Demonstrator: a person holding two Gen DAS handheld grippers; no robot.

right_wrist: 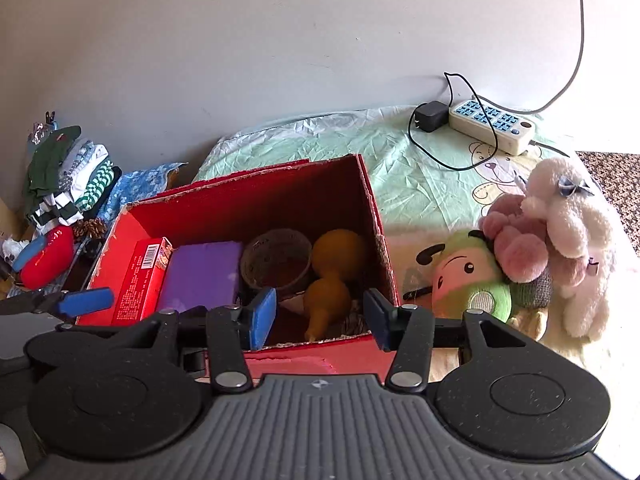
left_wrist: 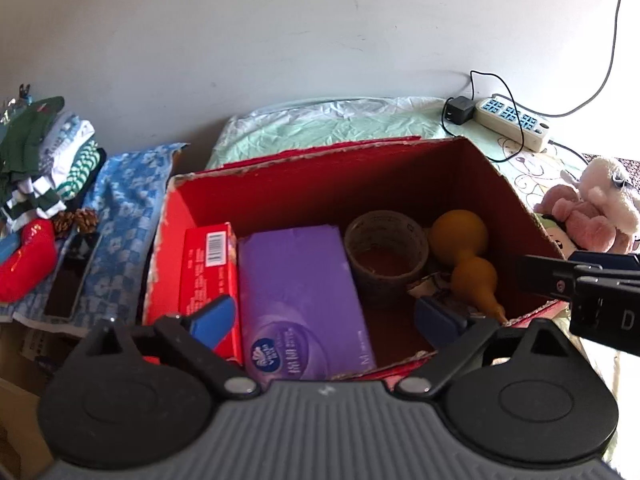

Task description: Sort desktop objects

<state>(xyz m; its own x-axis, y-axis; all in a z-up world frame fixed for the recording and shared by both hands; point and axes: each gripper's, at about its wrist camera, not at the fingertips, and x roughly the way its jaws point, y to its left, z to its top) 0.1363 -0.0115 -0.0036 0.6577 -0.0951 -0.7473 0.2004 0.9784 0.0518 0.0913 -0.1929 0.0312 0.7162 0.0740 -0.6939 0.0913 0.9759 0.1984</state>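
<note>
Underneath everything lies a surface [right_wrist: 420, 184] draped in a crinkled pale green cloth printed with cartoon bears, pushed up against a plain grey-white wall [right_wrist: 240, 40]. At the back, a cream power strip [right_wrist: 490, 124] with blue sockets sits beside a black adapter [right_wrist: 430, 116]. To the left, folded clothes [left_wrist: 44, 156] are stacked near a blue patterned cloth [left_wrist: 120, 208] and a red pouch [left_wrist: 24, 264].

An open red cardboard box [left_wrist: 176, 224] stands in the middle. Inside it, a red carton [left_wrist: 208, 280] with a white barcode label lies along the left wall, its long axis running front to back. Next to it a purple tissue pack [left_wrist: 300, 292] lies the same way, with white lettering too small to read. A roll of tape [left_wrist: 384, 252] stands on its edge-ring, opening up, and an orange gourd [left_wrist: 468, 260] lies with its narrow tip toward the box's near wall.

Right of the box, plush toys [right_wrist: 552, 240] are piled together: a green one, a pink one and a white one.

Both tools hover at the box's near rim. The left gripper [left_wrist: 324, 318] is spread wide and empty; the right gripper [right_wrist: 320, 318] is likewise released, holding nothing.
</note>
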